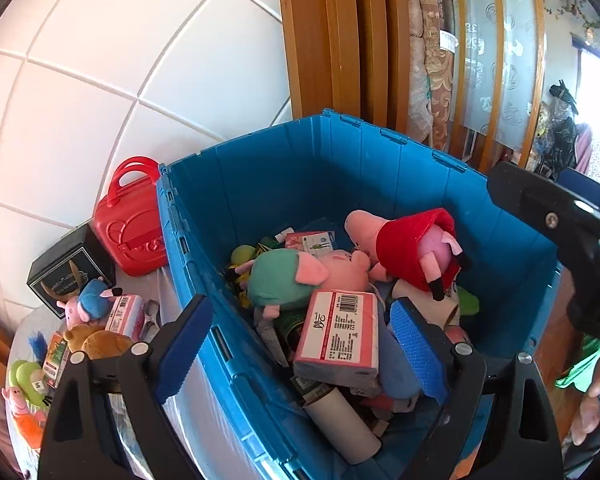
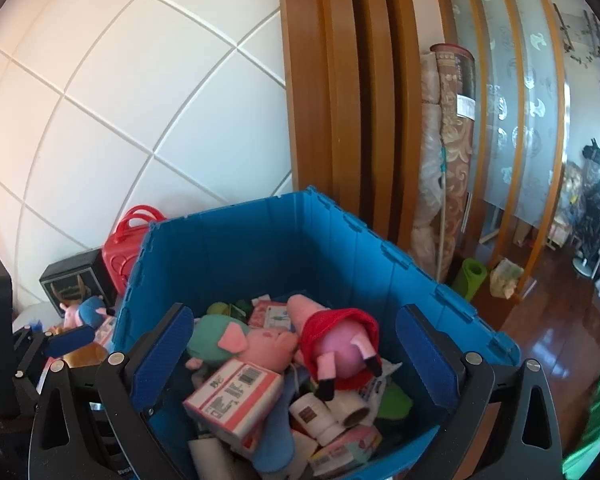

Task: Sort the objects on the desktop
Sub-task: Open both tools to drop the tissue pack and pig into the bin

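Observation:
A blue plastic crate (image 1: pixel 284 176) (image 2: pixel 260 240) holds several toys and boxes. On top lie a pink pig plush in a red dress (image 1: pixel 416 248) (image 2: pixel 340 344), a pig plush with a teal body (image 1: pixel 300 272) (image 2: pixel 236 340) and a pink-and-white box (image 1: pixel 340 332) (image 2: pixel 236 396). My left gripper (image 1: pixel 300 352) is open and empty above the crate's left side. My right gripper (image 2: pixel 296 364) is open and empty above the crate. The right gripper's body shows at the right of the left wrist view (image 1: pixel 572 236).
A red toy suitcase (image 1: pixel 130 224) (image 2: pixel 124 248) and a black box (image 1: pixel 70 268) (image 2: pixel 74 280) stand left of the crate by the white tiled wall. Small plush toys and boxes (image 1: pixel 96 320) lie on the table's left part. A wooden frame (image 2: pixel 340 100) rises behind.

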